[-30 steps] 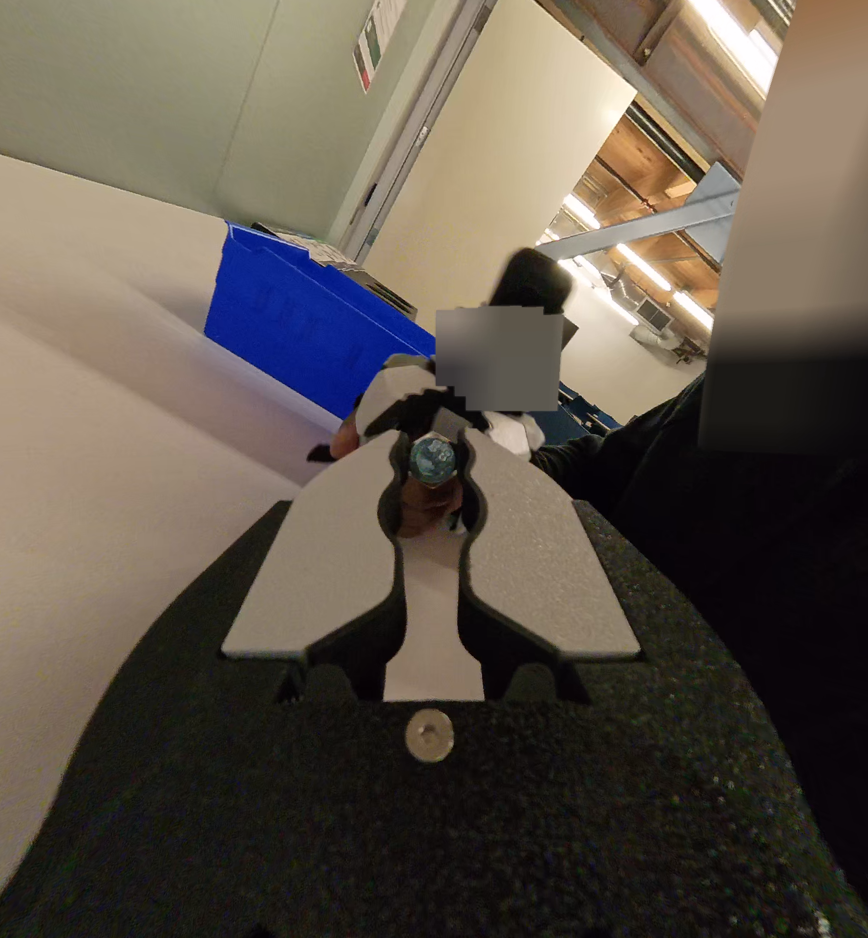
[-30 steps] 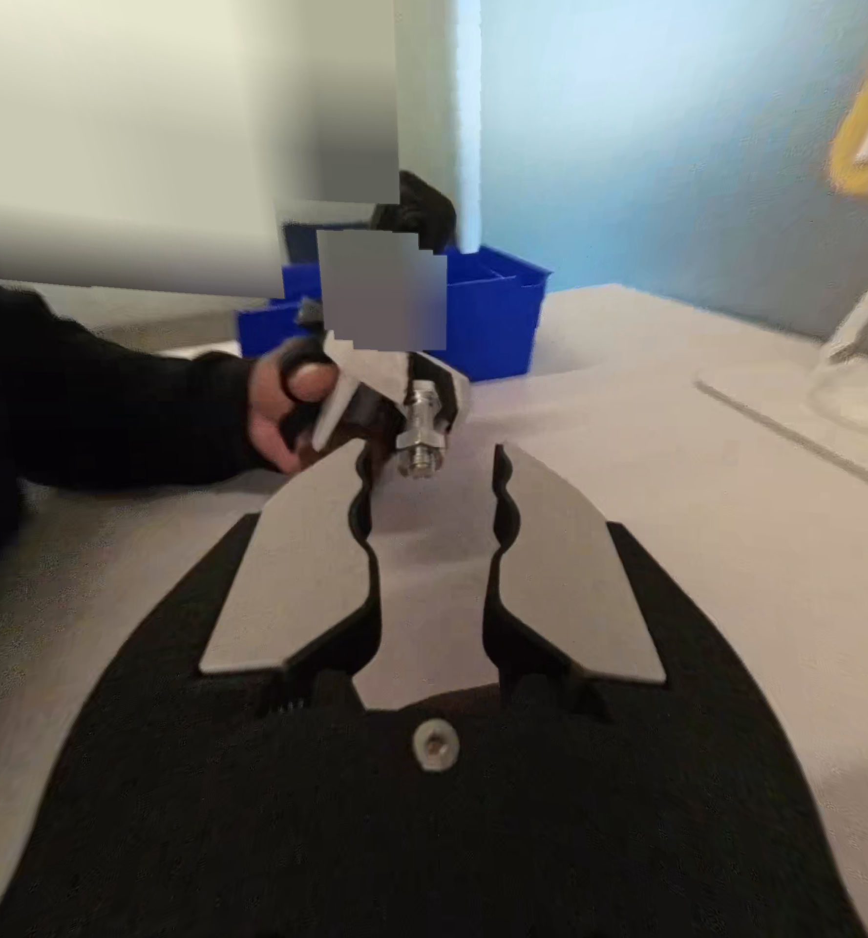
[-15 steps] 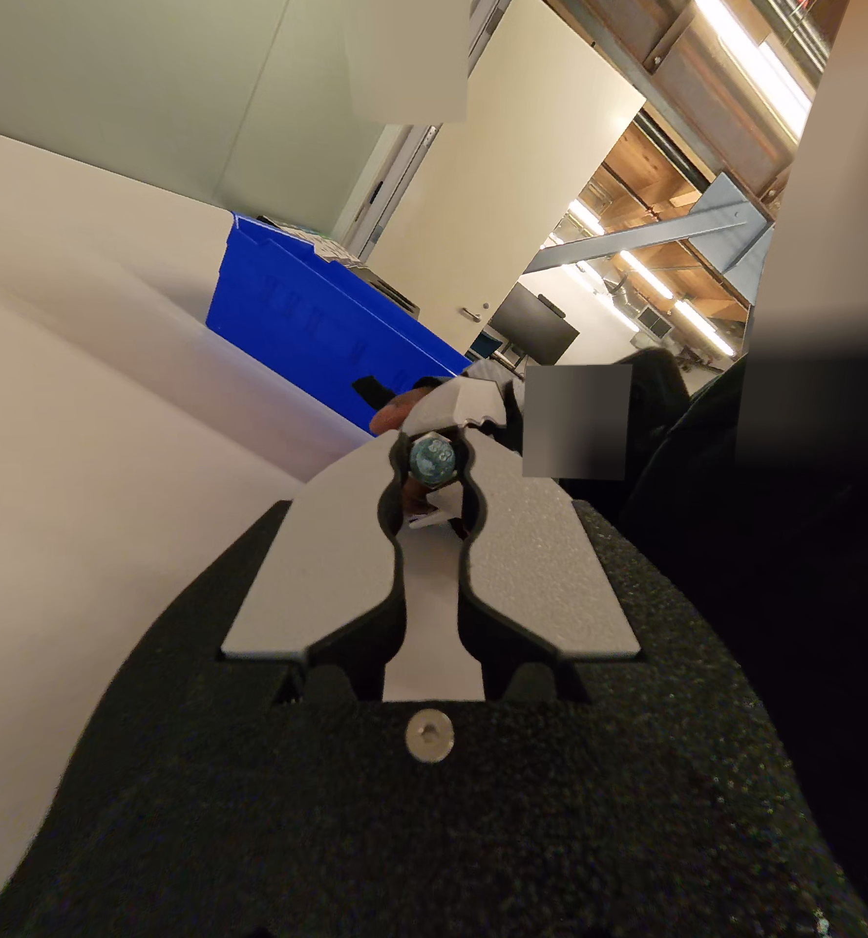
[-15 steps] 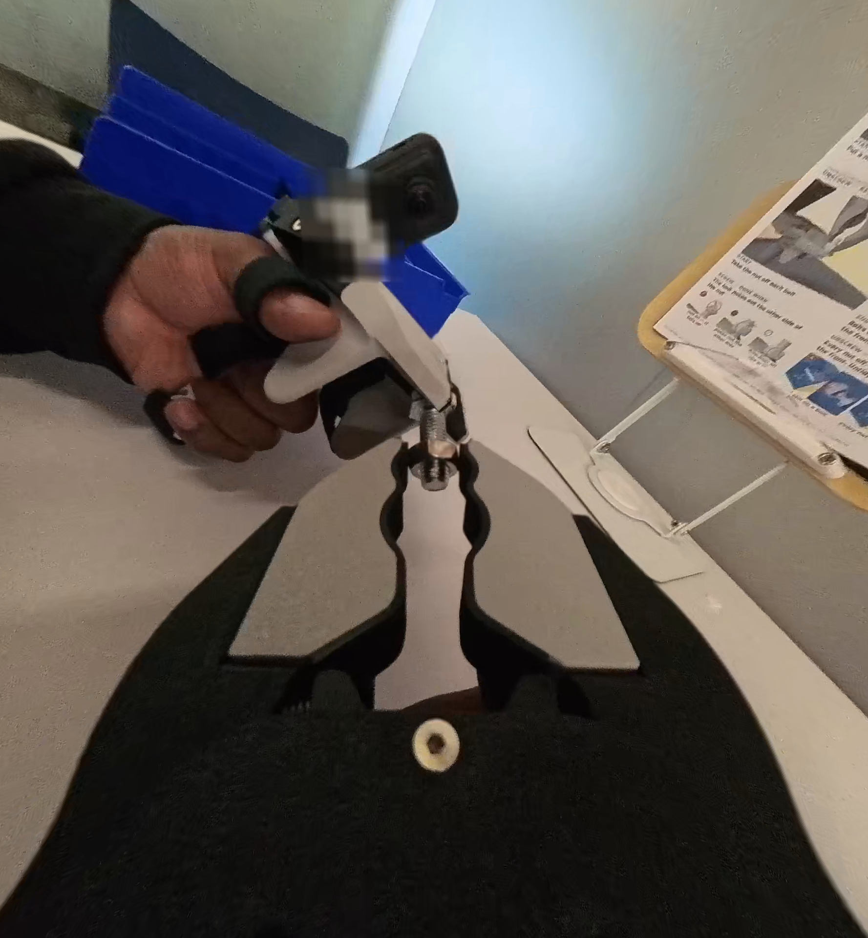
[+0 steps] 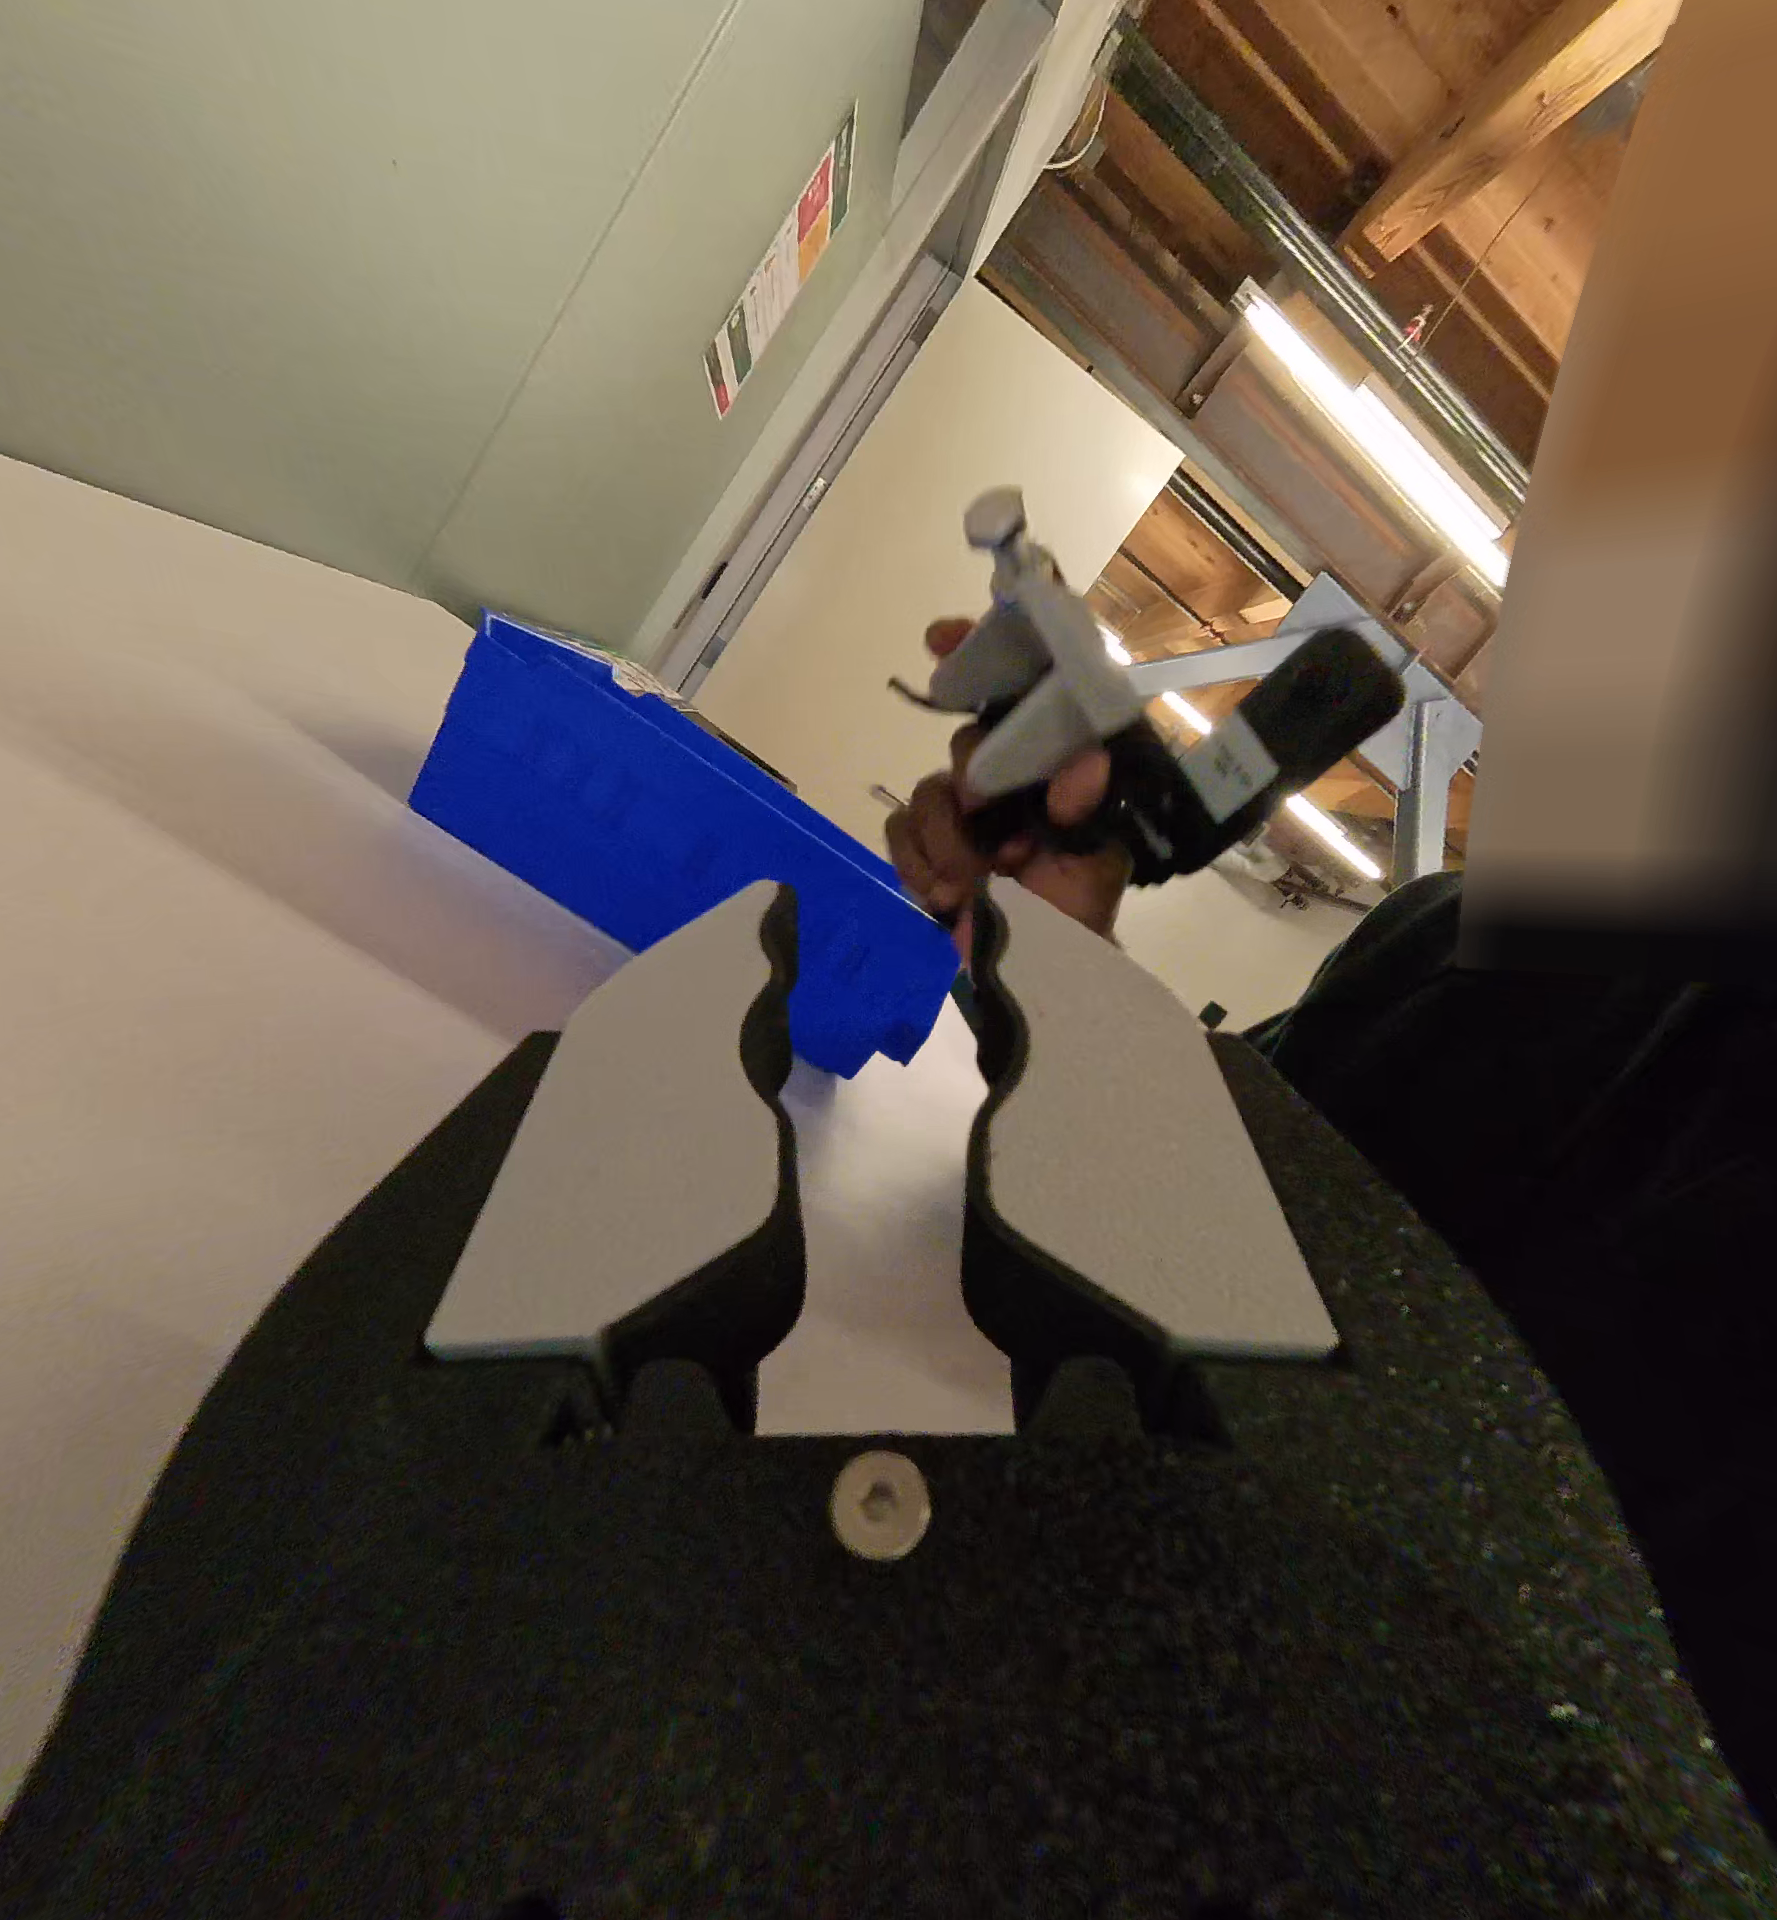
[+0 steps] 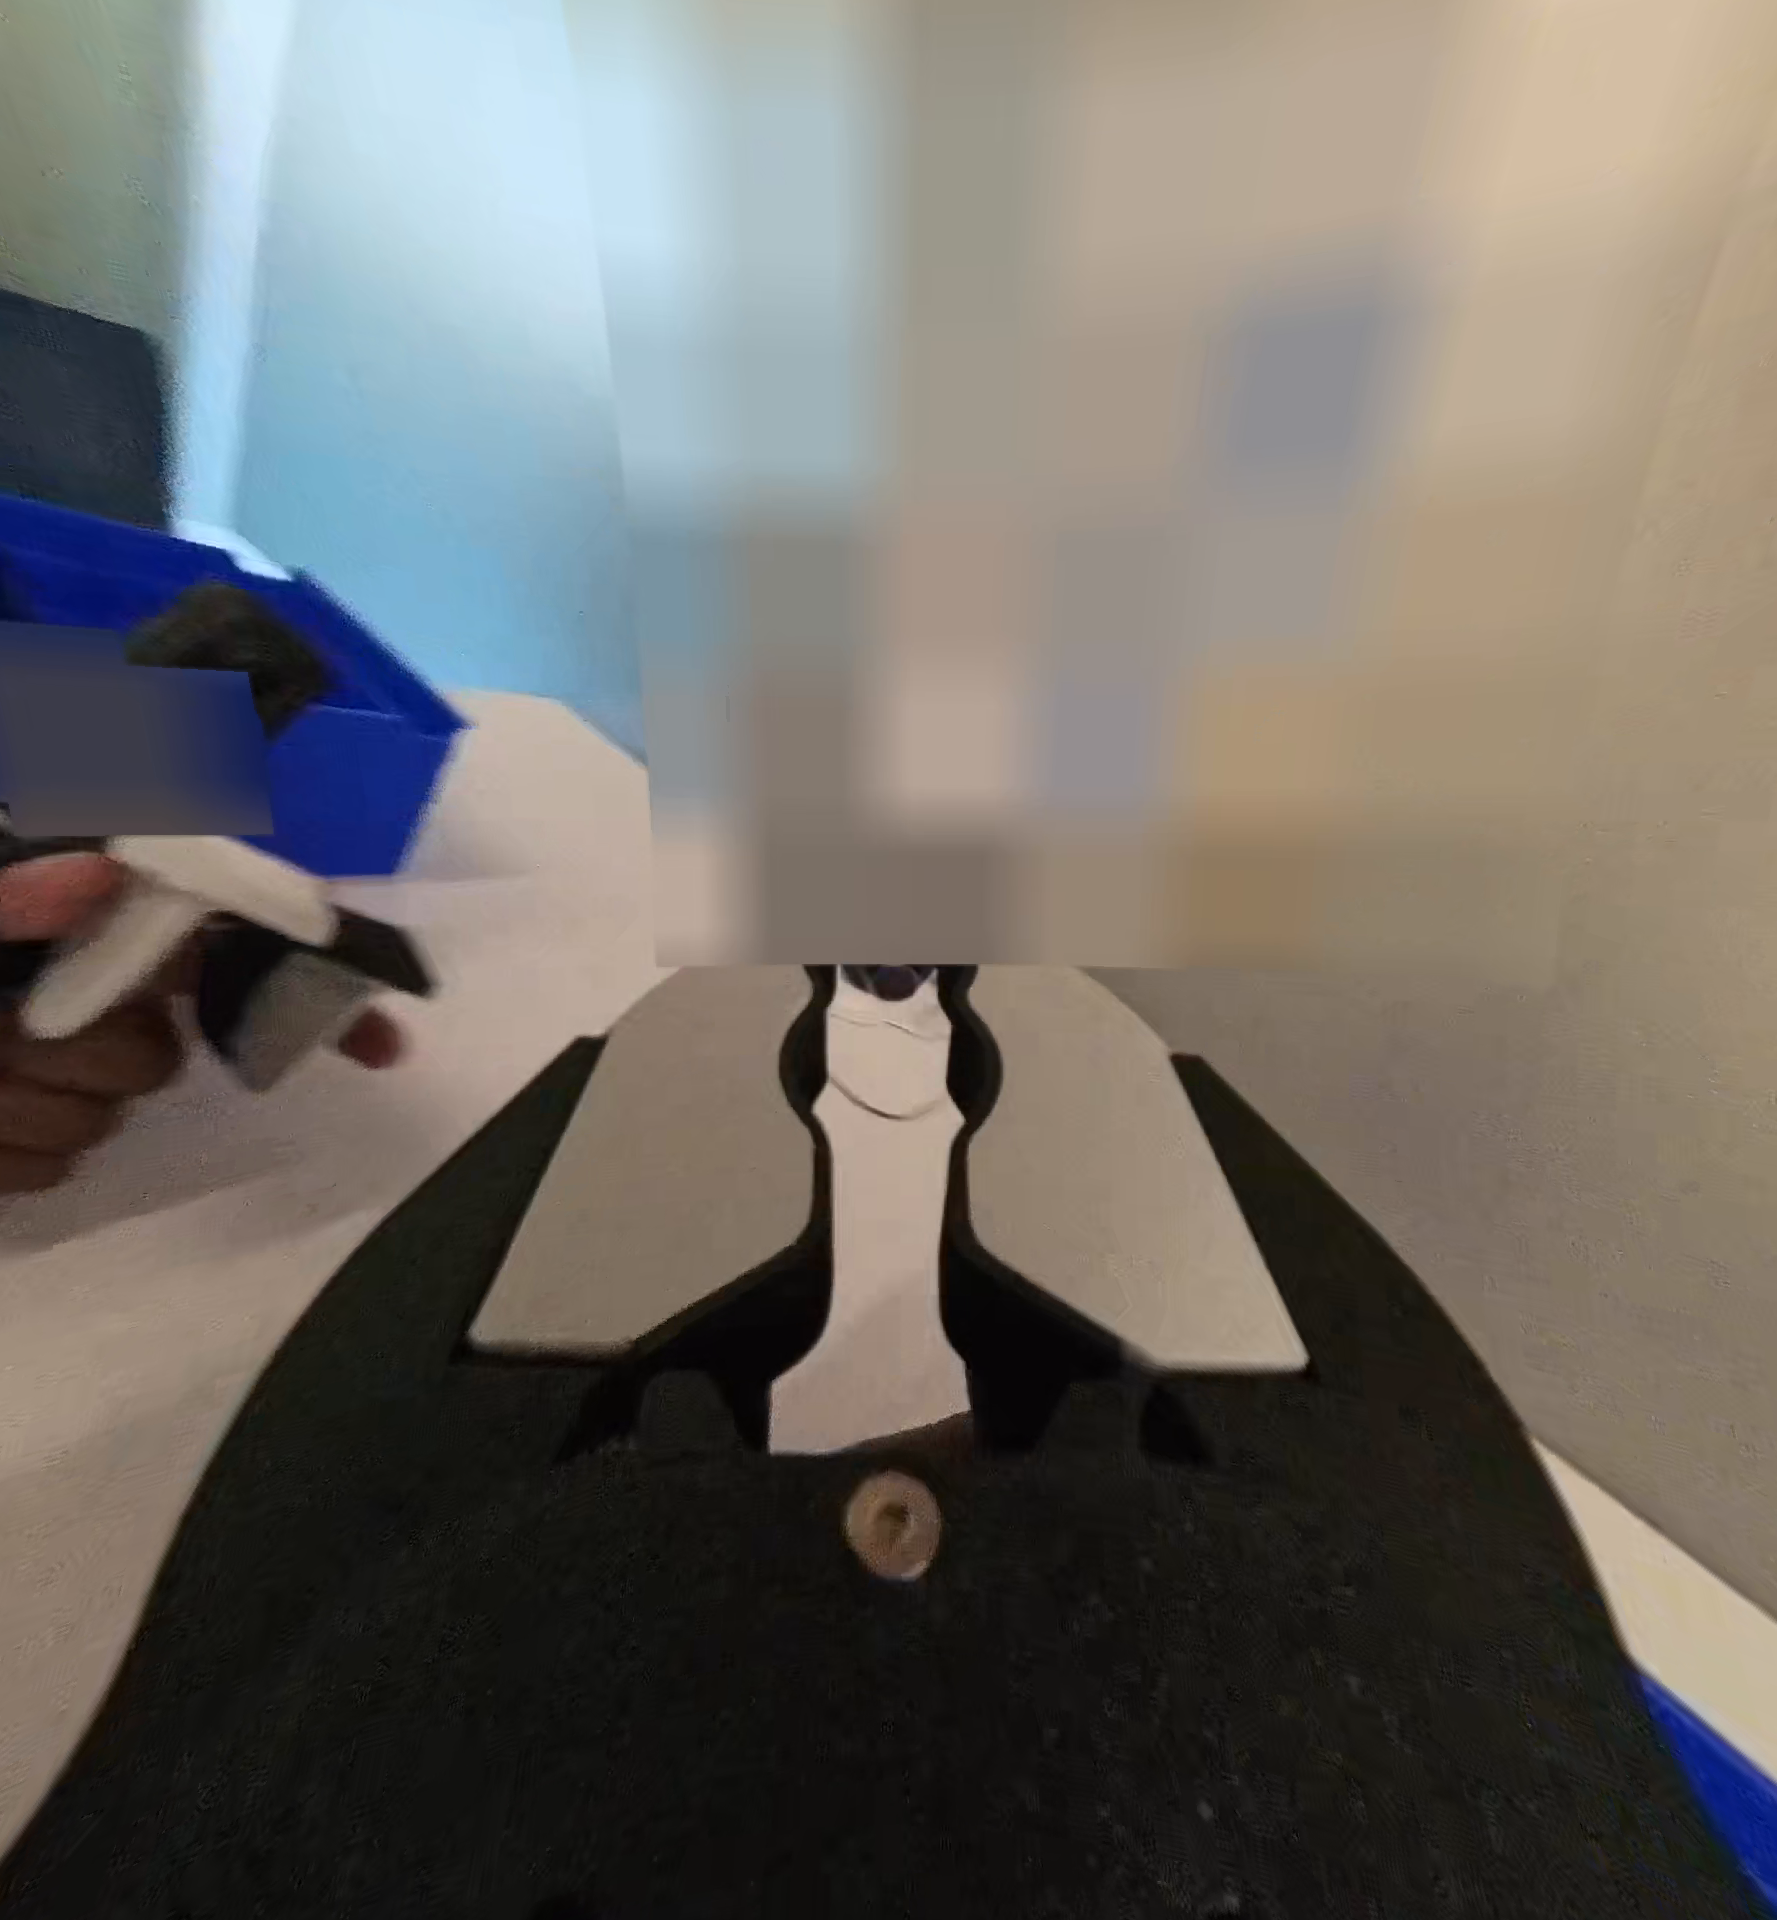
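The white surface [image 5: 188, 935] carries a blue bin [image 5: 655, 831]. The left gripper [image 5: 876, 914] gapes, nothing between its pads. The right gripper [image 5: 1009, 582], raised beyond it, clamps a bolt [image 5: 998, 530], presumably lifting it clear.

My left wrist camera tilts up from low over the table [image 5: 188, 935], my right looks level across it; both catch the blue bin [image 5: 655, 831].

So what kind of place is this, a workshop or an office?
Probably a workshop or lab in a converted industrial building: exposed wooden beams with strip lights overhead, a white worktable, and a blue bin on it.
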A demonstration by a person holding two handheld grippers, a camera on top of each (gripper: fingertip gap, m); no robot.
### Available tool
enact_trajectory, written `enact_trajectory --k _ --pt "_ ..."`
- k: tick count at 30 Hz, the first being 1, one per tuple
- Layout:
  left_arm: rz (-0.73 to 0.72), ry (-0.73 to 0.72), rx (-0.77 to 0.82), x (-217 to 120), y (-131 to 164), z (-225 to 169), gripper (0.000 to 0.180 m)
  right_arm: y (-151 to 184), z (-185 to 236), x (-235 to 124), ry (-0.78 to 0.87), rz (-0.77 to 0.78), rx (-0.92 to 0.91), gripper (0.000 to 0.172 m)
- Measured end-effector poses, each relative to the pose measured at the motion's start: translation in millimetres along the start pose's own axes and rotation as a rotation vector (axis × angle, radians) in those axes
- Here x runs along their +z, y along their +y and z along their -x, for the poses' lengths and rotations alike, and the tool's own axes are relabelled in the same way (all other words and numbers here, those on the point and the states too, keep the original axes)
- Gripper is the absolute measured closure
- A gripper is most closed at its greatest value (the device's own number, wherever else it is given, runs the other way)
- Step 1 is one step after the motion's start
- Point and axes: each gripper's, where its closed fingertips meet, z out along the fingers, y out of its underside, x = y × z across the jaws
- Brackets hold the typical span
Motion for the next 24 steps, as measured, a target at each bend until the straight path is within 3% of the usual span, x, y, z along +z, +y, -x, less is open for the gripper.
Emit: enact_trajectory --k 2,4,6,9,16,20,24 --pt "0.015 -0.006 0.010 2 3 0 0.150 9 -55 -21 0.138 0.113 -0.028 0.154" --pt "0.027 -0.010 0.021 3 4 -1 0.152 18 -98 -50 0.231 0.151 0.087 0.154" --pt "0.032 -0.009 0.029 3 5 -2 0.153 20 -108 -71 0.190 0.140 0.208 0.154" --pt "0.032 -0.012 0.025 4 5 -1 0.154 40 -124 -91 0.241 0.262 0.126 0.154" --pt "0.062 -0.021 0.050 6 10 -2 0.157 208 -110 -104 0.073 0.875 0.088 0.153" --pt "0.075 -0.027 0.066 7 13 -3 0.158 254 -99 -112 0.012 1.056 0.022 0.153" --pt "0.088 -0.028 0.070 9 15 -4 0.158 265 -98 -118 0.013 1.124 0.027 0.152"
